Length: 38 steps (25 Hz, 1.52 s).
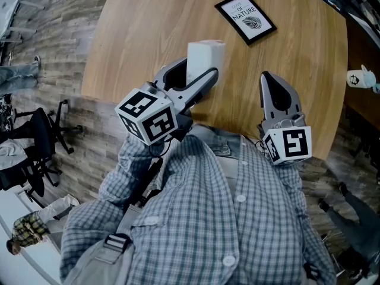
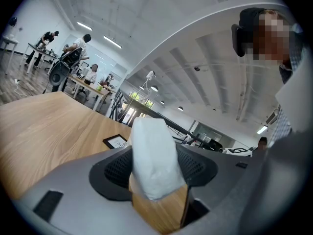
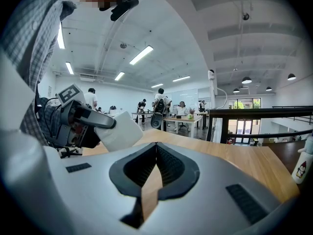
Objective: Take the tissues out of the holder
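Note:
A white pack of tissues (image 1: 205, 57) sits between the jaws of my left gripper (image 1: 197, 70), which is shut on it above the near part of the round wooden table (image 1: 154, 28). In the left gripper view the pack (image 2: 152, 158) fills the gap between the jaws and sticks out past them. The right gripper view shows the same pack (image 3: 123, 131) held clear of the tabletop. My right gripper (image 1: 270, 79) hovers over the table's near right side with its jaws shut and nothing between them (image 3: 156, 148). No holder is in view.
A black-framed card (image 1: 245, 18) lies at the table's far side. A small white bottle (image 1: 359, 79) stands off to the right. An office chair (image 1: 44, 135) is on the floor at left. People and desks are far behind.

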Tool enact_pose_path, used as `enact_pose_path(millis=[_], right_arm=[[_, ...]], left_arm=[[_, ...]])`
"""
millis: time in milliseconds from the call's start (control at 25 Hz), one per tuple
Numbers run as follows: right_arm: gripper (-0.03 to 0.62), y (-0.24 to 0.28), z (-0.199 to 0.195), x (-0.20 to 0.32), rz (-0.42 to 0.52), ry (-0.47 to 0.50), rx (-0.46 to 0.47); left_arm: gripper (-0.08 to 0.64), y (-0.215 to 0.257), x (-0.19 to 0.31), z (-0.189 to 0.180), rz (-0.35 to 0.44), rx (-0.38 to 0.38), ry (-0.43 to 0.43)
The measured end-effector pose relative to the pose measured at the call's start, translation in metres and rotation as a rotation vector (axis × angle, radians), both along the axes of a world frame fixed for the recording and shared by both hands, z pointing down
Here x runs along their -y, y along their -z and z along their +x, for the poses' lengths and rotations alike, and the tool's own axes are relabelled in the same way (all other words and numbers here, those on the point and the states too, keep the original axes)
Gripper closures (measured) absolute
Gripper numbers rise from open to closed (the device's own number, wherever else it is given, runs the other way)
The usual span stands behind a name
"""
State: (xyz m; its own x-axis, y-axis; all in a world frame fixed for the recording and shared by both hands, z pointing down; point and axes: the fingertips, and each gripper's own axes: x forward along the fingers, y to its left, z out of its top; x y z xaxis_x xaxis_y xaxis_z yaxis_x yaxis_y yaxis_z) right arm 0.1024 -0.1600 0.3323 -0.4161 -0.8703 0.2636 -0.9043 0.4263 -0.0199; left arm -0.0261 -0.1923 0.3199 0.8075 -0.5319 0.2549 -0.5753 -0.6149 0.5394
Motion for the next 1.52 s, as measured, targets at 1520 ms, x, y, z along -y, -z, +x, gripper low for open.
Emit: enact_pose_path(millis=[1520], right_arm=[[0.581,0.0005,-0.0059,-0.0022,-0.021,0.033,-0.034]], left_arm=[[0.278,0.0043,-0.0018,0.0035,0.009,0.003,-0.013]])
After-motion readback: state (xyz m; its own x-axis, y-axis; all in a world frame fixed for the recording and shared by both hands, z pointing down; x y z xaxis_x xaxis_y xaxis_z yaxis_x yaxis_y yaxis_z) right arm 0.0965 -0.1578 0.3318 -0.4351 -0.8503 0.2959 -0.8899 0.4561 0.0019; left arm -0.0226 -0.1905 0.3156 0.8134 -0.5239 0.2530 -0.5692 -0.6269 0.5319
